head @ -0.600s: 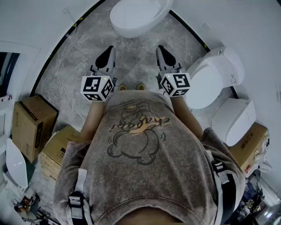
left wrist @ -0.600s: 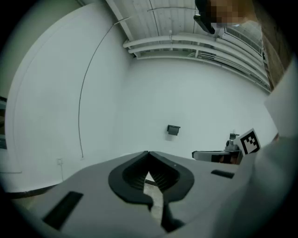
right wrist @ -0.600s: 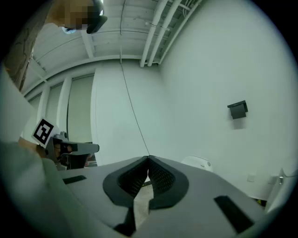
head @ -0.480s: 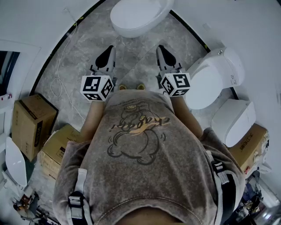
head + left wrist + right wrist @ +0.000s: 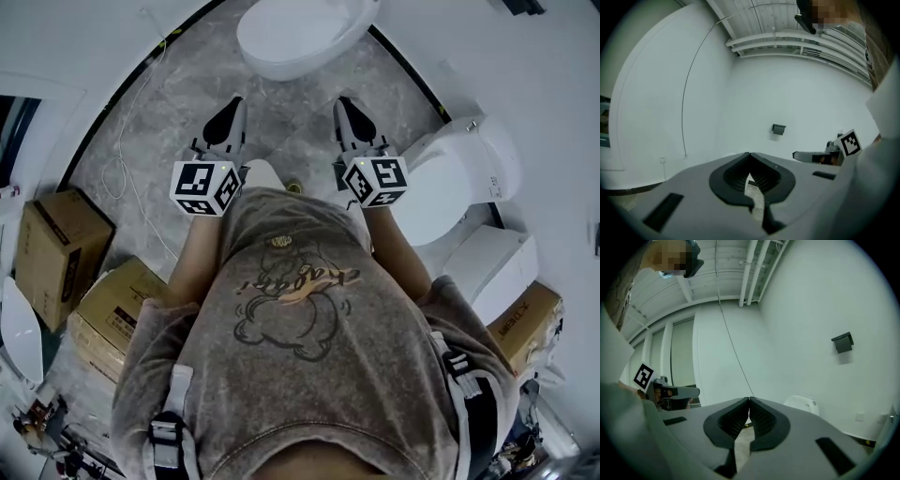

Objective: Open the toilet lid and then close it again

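A white toilet (image 5: 295,37) with its lid down stands ahead of me at the top of the head view, a stretch of floor away from both grippers. My left gripper (image 5: 229,105) and right gripper (image 5: 345,101) are held side by side, pointing toward it, and neither touches it. In the left gripper view the jaws (image 5: 749,153) meet at the tips with nothing between them. The right gripper's jaws (image 5: 749,399) are also together and empty, and a white toilet (image 5: 801,404) shows low against the wall beyond them.
A second white toilet (image 5: 459,178) with its lid down stands close on my right, with another white fixture (image 5: 492,267) behind it. Cardboard boxes (image 5: 61,253) sit on the left. A thin cable (image 5: 127,178) trails over the grey marble floor (image 5: 286,103).
The head view has shifted a little, and the toilet on the right now sits closer. A pale shoe has appeared between the grippers. Both grippers stay level and shut.
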`<state>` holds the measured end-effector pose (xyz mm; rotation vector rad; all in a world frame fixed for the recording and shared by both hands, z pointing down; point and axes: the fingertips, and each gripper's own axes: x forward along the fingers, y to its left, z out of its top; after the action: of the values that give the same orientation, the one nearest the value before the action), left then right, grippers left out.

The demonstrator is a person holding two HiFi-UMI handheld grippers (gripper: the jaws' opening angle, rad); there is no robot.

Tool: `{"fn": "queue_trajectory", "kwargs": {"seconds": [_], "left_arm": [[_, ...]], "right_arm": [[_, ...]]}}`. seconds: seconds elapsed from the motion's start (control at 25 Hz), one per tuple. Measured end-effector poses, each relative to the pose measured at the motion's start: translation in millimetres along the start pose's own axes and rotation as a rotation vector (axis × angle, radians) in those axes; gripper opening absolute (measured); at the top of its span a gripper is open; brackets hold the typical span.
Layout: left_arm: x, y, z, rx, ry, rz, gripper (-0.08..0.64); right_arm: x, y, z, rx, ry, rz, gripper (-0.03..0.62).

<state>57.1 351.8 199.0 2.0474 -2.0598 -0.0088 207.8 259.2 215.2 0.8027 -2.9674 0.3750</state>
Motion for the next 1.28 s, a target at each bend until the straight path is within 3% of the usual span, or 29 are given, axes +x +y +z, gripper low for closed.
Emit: {"fn": "queue_trajectory", "kwargs": {"seconds": [0.36, 0.68, 0.92, 1.28], "left_arm": [[70.2, 39.4, -16.9, -0.008, 0.013, -0.01, 0.009], [154.1, 104.1, -66.1, -0.004, 0.059, -0.016, 0.009], [214.3, 149.1, -137.5, -0.02, 0.114, -0.041, 0.009], [281.2, 207.4, -283.5, -0.055, 0.193, -0.054, 0.009]], "right_arm": [[63.1, -31.7, -23.0, 0.001, 0.031, 0.009, 0.026], [148.6, -73.5, -81.8, 0.02, 0.079, -0.013, 0.026], [213.4, -107.5, -158.3, 0.03, 0.138, -0.014, 0.026], [285.3, -157.2, -296.8, 0.038, 0.2, -0.046, 0.026]]}}
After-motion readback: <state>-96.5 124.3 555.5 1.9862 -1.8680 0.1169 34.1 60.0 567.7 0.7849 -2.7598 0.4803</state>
